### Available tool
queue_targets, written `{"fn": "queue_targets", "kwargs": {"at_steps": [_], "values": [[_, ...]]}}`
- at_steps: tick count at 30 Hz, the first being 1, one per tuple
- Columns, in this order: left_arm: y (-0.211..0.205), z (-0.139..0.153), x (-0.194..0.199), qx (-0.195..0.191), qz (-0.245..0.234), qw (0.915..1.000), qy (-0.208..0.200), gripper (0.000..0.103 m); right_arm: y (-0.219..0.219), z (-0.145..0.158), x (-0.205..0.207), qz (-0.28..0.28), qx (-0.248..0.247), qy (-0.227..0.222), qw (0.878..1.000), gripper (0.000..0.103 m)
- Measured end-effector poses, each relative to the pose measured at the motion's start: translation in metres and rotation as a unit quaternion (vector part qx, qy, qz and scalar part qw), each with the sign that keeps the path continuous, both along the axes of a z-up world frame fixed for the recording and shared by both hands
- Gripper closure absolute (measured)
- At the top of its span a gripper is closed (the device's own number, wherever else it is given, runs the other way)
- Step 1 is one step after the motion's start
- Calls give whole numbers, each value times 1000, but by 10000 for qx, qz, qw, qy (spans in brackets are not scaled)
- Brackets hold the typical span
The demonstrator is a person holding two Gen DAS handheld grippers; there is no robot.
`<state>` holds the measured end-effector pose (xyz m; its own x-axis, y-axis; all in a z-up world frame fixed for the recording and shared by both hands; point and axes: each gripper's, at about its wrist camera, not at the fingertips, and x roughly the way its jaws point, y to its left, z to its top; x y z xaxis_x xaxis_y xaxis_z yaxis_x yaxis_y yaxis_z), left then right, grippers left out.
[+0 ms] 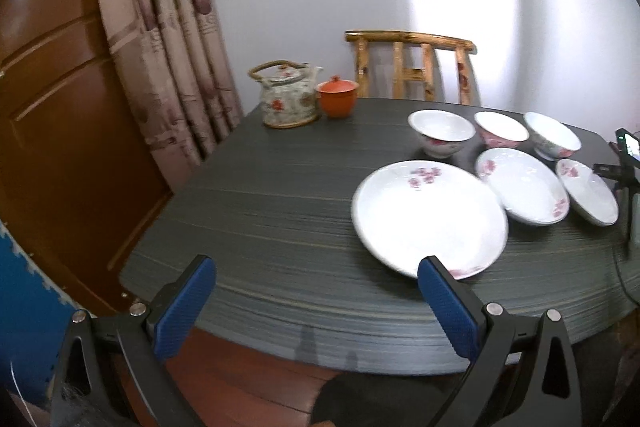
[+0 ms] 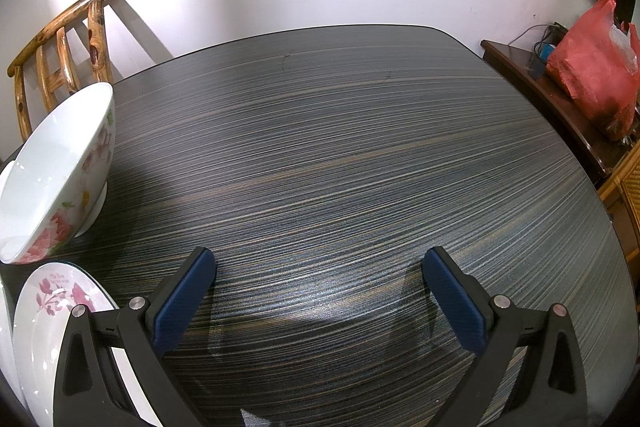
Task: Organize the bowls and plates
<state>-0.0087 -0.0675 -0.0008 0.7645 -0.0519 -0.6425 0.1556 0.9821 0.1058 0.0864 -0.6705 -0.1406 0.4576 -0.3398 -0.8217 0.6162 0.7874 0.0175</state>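
In the left wrist view a large white plate (image 1: 430, 217) with pink flowers lies on the dark striped table (image 1: 260, 195). Two smaller flowered plates (image 1: 522, 191) (image 1: 588, 197) lie to its right. Three flowered bowls (image 1: 442, 133) (image 1: 502, 131) (image 1: 552, 141) stand in a row behind them. My left gripper (image 1: 316, 267) is open and empty at the table's near edge, its right finger (image 1: 448, 303) over the large plate's near rim. My right gripper (image 2: 318, 261) is open and empty above bare table (image 2: 340, 147). A bowl (image 2: 60, 175) and a plate (image 2: 48, 331) are at its left.
A flowered teapot (image 1: 286, 99) and an orange lidded cup (image 1: 337, 97) stand at the table's far left corner. A wooden chair (image 1: 412, 65) is behind the table, a curtain (image 1: 168, 39) and door (image 1: 52, 107) to the left. A phone on a tripod (image 1: 628, 155) stands at right. A red bag (image 2: 596, 71) sits on a side cabinet.
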Motion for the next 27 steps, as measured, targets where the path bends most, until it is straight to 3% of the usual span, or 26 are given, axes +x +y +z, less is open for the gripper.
{"fn": "queue_targets", "kwargs": {"at_steps": [7,13,17,20,22,24,27], "values": [[-57,-9,11,157,-236,9996,-63,0,-1,0,0,1,-1,-1,10000,0],[-78,-16,20,84,-270,9995,-102,0,-1,0,0,1,-3,0,10000,0],[-89,-19,23,156,-316,9993,-116,0,-8,3,-5,230,223,242,9992,0],[-93,-18,23,146,-373,9991,-154,0,-1,25,-38,13,433,-340,9985,0],[-95,-17,24,80,-396,9990,-163,0,23,48,-60,203,375,-750,9963,0],[-97,-17,25,-9,-425,9990,-118,0,75,87,-88,596,-113,-1239,9904,0],[-103,-14,23,-59,-476,9987,-173,0,159,132,-134,967,-781,-2102,9697,0]]}}
